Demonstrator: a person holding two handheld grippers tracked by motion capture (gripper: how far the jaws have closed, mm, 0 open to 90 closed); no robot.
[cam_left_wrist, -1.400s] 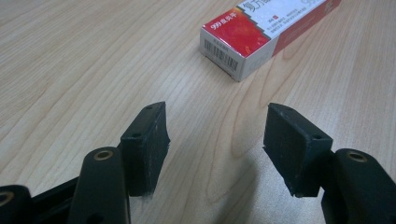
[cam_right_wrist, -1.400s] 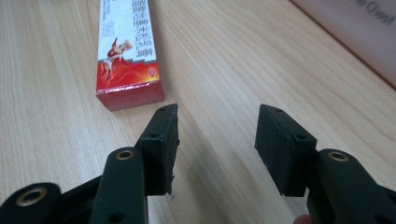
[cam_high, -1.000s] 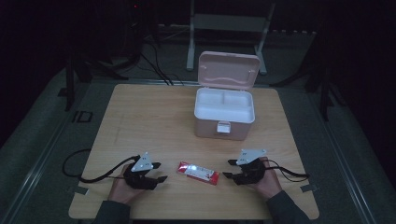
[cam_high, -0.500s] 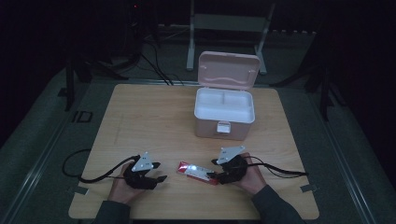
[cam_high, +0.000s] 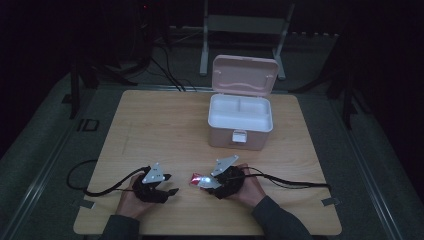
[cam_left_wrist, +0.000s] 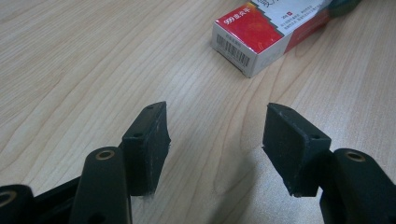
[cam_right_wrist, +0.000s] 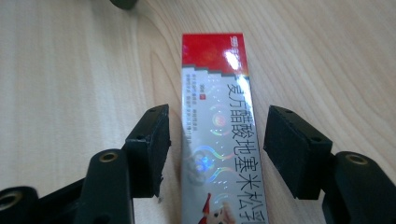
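Between the black fingers (cam_right_wrist: 149, 144) a carton (cam_right_wrist: 219, 135) is showing a red end, then silver with red characters and shimmering holographic swirls. Beyond the fingers, a box (cam_high: 241, 120) is looking pale pink, white inside, though the light is dim.

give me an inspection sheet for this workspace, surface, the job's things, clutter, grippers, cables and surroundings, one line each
Surface: wooden table, light grain, bare apart from the items below.
Job's things: red and silver carton lying flat near the front edge; pink box farther back, lid up, white tray inside with nothing seen in it.
Clutter: nothing seen.
Grippers: left gripper open over bare wood, the carton ahead of it; right gripper open, its jaws on either side of the carton, gaps showing on both sides.
Cables: one trails from each gripper across the table, left cable looping, right cable running toward the table's right side.
Surroundings: dark room, a metal stand behind the table.
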